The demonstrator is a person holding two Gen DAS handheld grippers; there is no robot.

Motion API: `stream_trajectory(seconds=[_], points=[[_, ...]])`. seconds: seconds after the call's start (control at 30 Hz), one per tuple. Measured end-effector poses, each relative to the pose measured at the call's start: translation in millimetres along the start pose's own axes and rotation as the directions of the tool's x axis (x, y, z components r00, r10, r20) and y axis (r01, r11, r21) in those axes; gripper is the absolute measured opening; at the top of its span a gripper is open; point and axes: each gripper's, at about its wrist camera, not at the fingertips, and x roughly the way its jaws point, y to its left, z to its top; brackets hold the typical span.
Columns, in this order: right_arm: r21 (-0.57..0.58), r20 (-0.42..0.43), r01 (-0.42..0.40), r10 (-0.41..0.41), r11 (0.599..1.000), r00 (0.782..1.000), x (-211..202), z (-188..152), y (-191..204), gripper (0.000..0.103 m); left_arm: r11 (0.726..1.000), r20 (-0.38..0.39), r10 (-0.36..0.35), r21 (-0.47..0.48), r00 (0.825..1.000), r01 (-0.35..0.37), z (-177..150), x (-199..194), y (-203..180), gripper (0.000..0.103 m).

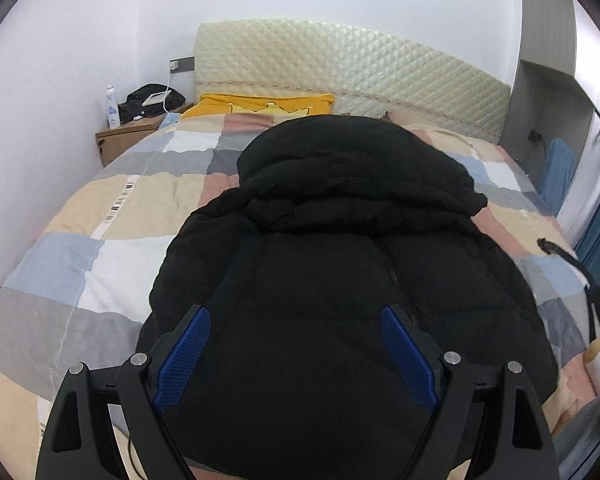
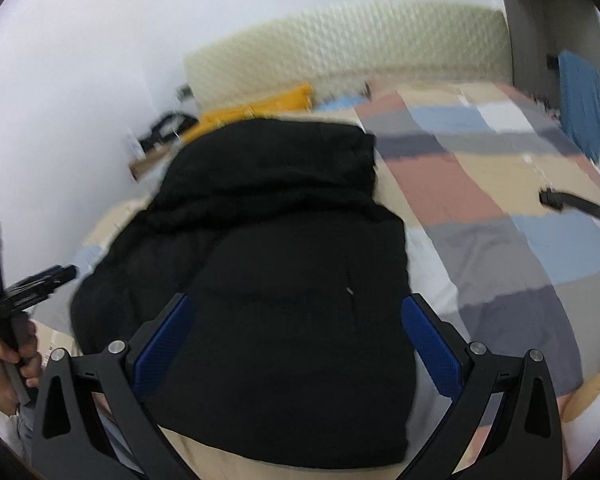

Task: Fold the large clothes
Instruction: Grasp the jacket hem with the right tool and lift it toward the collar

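Note:
A large black puffer jacket lies on the bed, its sides folded in to a long bundle, hood end toward the headboard. It also shows in the right wrist view. My left gripper is open and empty, hovering above the jacket's near end, blue pads spread wide. My right gripper is open and empty, also above the jacket's near end. The left gripper's body, held in a hand, shows at the left edge of the right wrist view. The right wrist view is motion-blurred.
A patchwork quilt covers the bed. A yellow pillow and quilted headboard are at the far end. A wooden nightstand with a bottle and black bag stands far left. Blue fabric hangs at the right.

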Motion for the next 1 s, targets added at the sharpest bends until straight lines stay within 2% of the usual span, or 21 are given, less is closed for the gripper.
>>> stream_trajectory(seconds=[0.07,0.13,0.23,0.33,0.4,0.47,0.53,0.6,0.7,0.77,0.87,1.0], points=[[0.056,-0.112,0.01,-0.004,0.998,0.994,18,2,-18,0.103,1.0,-0.016,0.012,0.012,1.0,-0.012,-2,4,-2,0.087],[0.134,-0.213,0.016,0.013,0.991,0.977,35,-1,-38,0.103,1.0,-0.032,0.018,0.021,0.999,-0.017,-5,7,-5,0.087],[0.3,-0.356,0.045,0.068,0.953,0.932,64,-19,-75,0.103,0.999,-0.047,0.023,0.033,0.999,-0.022,-7,10,-8,0.087],[0.462,-0.398,0.04,0.167,0.886,0.902,80,-37,-100,0.103,0.999,-0.056,0.027,0.033,0.998,-0.025,-7,13,-9,0.087],[0.515,-0.427,0.068,0.187,0.854,0.884,89,-49,-107,0.103,0.999,-0.064,0.032,0.031,0.997,-0.03,-8,15,-9,0.087],[0.565,-0.473,0.089,0.234,0.82,0.85,101,-64,-108,0.1,0.999,-0.074,0.036,0.027,0.997,-0.034,-8,18,-7,0.087],[0.584,-0.489,0.078,0.273,0.808,0.828,107,-73,-105,0.097,0.999,-0.084,0.038,0.022,0.996,-0.037,-8,20,-6,0.087],[0.55,-0.501,0.073,0.259,0.832,0.825,109,-75,-95,0.097,0.999,-0.093,0.043,0.019,0.995,-0.041,-9,22,-5,0.087],[0.518,-0.487,0.004,0.29,0.855,0.824,111,-67,-83,0.097,0.999,-0.104,0.044,0.014,0.994,-0.043,-9,25,-3,0.087],[0.505,-0.455,-0.035,0.3,0.863,0.839,106,-64,-77,0.094,0.999,-0.11,0.042,0.012,0.993,-0.041,-10,26,-3,0.087],[0.488,-0.384,-0.057,0.273,0.871,0.882,91,-58,-70,0.085,0.999,-0.113,0.043,0.019,0.993,-0.041,-11,26,-4,0.087],[0.493,-0.292,-0.131,0.305,0.86,0.907,74,-48,-67,0.074,0.999,-0.123,0.044,0.023,0.991,-0.042,-11,28,-6,0.087]])
